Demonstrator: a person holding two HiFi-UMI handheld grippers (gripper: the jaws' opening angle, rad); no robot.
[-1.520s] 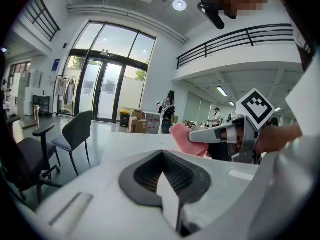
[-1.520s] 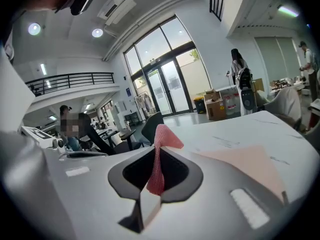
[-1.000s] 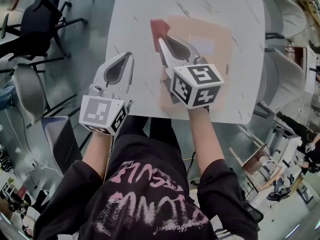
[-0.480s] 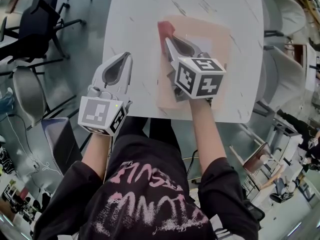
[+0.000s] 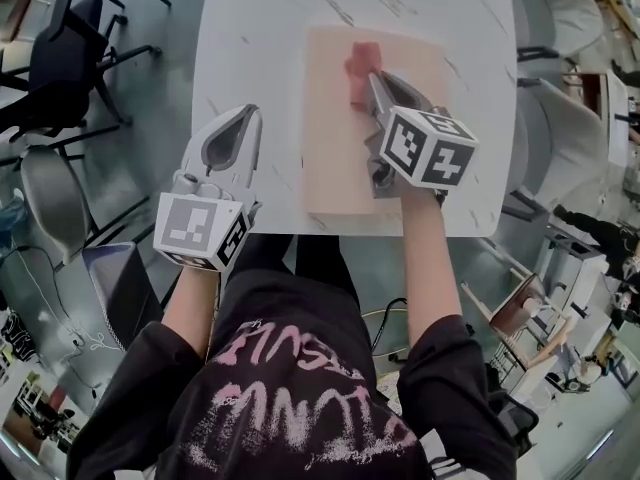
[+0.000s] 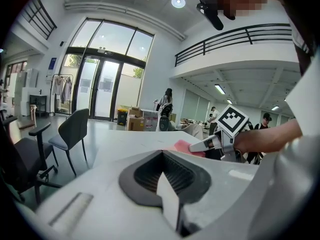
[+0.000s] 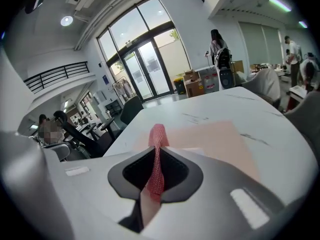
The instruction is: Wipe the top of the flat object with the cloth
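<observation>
on the white counter [image 5: 250, 38], near the front edge and a bit right of the middle, lies the flat object [image 5: 335, 158], a pale peach rectangle. the right gripper [image 5: 376, 80] is over its far half, fingers pinched tight on the red cloth [image 5: 360, 66]. in the right gripper view the cloth runs as a thin folded strip straight up between the two fingers and pokes out past the tips. its bunched end sits on top of the flat object, close to the far edge. the left gripper [image 5: 247, 116] is off to the left over bare counter, beside the flat object and clear of the cloth, fingers pressed together with nothing between them. can't tell if it's actually touching the counter. some dark chairs [image 5: 60, 58] stand on the floor further left.
</observation>
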